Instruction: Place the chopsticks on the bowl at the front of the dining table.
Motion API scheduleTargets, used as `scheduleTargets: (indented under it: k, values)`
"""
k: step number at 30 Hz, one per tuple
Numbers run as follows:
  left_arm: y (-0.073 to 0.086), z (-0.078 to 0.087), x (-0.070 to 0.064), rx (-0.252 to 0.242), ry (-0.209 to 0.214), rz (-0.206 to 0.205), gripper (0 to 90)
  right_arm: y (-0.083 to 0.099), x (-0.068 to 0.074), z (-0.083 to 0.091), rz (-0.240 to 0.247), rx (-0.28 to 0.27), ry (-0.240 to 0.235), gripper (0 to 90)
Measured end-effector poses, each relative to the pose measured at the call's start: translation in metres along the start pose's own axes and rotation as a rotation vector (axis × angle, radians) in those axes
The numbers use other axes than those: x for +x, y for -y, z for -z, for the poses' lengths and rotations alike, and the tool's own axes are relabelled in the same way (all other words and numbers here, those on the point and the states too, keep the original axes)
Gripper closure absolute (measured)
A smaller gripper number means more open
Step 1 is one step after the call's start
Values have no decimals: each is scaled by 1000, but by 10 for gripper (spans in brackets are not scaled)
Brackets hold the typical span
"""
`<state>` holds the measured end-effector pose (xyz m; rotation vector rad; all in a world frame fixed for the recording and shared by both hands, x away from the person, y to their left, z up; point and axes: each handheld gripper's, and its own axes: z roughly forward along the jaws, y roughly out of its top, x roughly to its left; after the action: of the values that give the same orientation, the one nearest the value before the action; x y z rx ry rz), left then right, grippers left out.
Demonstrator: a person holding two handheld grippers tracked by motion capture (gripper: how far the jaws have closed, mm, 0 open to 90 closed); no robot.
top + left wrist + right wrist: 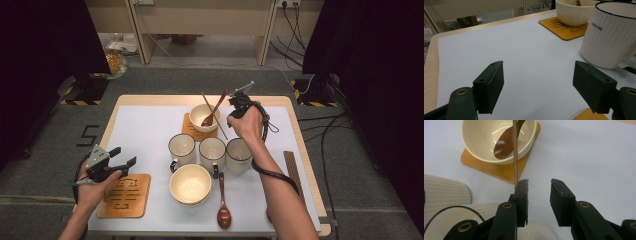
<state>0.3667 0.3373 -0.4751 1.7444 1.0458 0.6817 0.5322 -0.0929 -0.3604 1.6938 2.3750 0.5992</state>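
Note:
A cream bowl (199,114) (484,137) stands on a wooden coaster (189,129) (499,171) at the far middle of the table. A dark wooden spoon (210,117) (505,143) lies in it, and a thin chopstick (216,120) (515,157) leans across its rim. My right gripper (231,114) (539,182) hovers just right of this bowl, open, with the chopstick's end beside its left jaw and nothing between the jaws. My left gripper (120,159) (539,67) is open and empty above the near left of the white mat (524,50), by a second coaster (125,196).
Three ribbed white mugs (181,148) (212,152) (238,155) stand in a row mid-table; the leftmost mug (609,35) is close to my left gripper. A second bowl (190,184) and a spoon (223,212) lie near the front edge. Dark chopsticks (293,170) lie at the right edge.

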Motion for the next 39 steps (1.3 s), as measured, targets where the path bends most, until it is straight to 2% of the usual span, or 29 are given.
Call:
scheduleTargets:
  k: [39]
  values:
    - [-1,0,-2,-2,-2,-1,238,27,-24,23,-37,-30,8,630]
